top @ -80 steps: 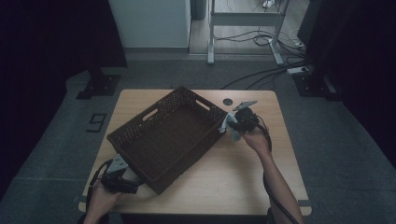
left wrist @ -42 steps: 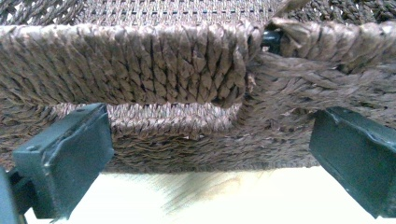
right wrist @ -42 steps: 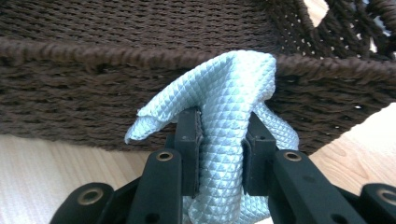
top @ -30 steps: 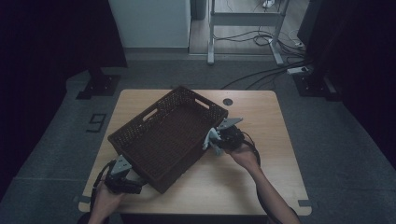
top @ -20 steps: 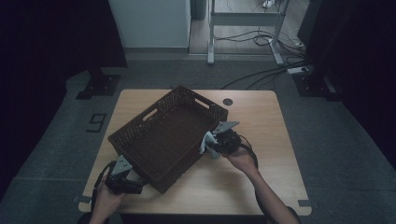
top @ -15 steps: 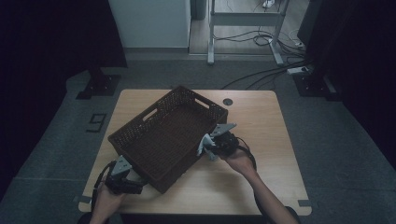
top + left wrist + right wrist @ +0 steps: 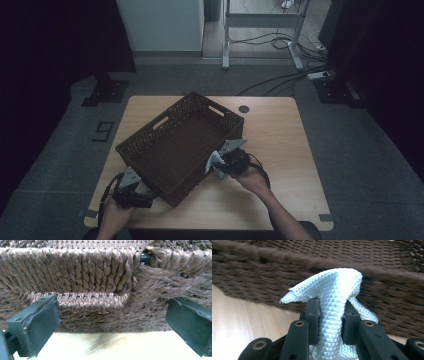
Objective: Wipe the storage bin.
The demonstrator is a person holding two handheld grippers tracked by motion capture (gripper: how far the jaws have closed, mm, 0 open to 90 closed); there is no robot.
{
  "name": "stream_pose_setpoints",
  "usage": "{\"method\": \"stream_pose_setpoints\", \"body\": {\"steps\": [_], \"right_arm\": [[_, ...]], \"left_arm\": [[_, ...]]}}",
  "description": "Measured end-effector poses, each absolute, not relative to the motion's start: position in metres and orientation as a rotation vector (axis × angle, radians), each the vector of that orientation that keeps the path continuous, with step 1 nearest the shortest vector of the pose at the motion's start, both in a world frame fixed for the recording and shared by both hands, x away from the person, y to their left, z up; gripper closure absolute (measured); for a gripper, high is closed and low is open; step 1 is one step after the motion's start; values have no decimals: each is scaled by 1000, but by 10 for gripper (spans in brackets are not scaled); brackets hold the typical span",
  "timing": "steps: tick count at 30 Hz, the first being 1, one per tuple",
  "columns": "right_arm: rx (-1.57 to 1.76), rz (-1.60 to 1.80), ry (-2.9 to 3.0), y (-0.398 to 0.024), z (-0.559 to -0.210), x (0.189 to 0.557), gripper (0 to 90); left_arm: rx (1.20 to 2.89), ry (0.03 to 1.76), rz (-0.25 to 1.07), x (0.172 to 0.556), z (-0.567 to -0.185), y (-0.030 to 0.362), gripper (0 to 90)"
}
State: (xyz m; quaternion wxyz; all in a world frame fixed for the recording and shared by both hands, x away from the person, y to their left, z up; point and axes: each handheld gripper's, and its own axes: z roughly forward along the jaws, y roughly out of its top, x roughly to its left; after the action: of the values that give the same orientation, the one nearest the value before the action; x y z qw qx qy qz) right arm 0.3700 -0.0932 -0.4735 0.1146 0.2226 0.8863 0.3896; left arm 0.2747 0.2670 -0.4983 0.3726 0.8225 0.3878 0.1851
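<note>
A dark brown wicker basket (image 7: 180, 145) lies askew in the middle of the wooden table (image 7: 280, 135). My right gripper (image 7: 221, 164) is beside the basket's right long wall, shut on a bunched light blue cloth (image 7: 214, 162). In the right gripper view the cloth (image 7: 337, 287) stands up between the pads of that gripper (image 7: 330, 312), close to the basket's rim (image 7: 287, 257). My left gripper (image 7: 145, 192) sits at the basket's near corner. In the left gripper view it (image 7: 112, 325) stands open, facing the basket's end wall (image 7: 82, 272) and its handle slot, with nothing pinched.
A small round hole (image 7: 243, 108) is set in the table beyond the basket's far end. Bare wood (image 7: 290, 175) lies to the right of my right hand. On the floor beyond stand a metal frame (image 7: 260, 20) and cables (image 7: 280, 80).
My right gripper has carried the cloth leftward and nearer the person, along the basket's right wall. The left gripper and the basket have stayed put.
</note>
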Motion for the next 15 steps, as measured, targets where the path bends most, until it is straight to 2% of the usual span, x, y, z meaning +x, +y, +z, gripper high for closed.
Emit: {"method": "stream_pose_setpoints", "body": {"steps": [15], "right_arm": [[586, 1170, 2643, -70, -475, 346, 703]], "left_arm": [[2103, 999, 477, 274, -499, 266, 0]]}}
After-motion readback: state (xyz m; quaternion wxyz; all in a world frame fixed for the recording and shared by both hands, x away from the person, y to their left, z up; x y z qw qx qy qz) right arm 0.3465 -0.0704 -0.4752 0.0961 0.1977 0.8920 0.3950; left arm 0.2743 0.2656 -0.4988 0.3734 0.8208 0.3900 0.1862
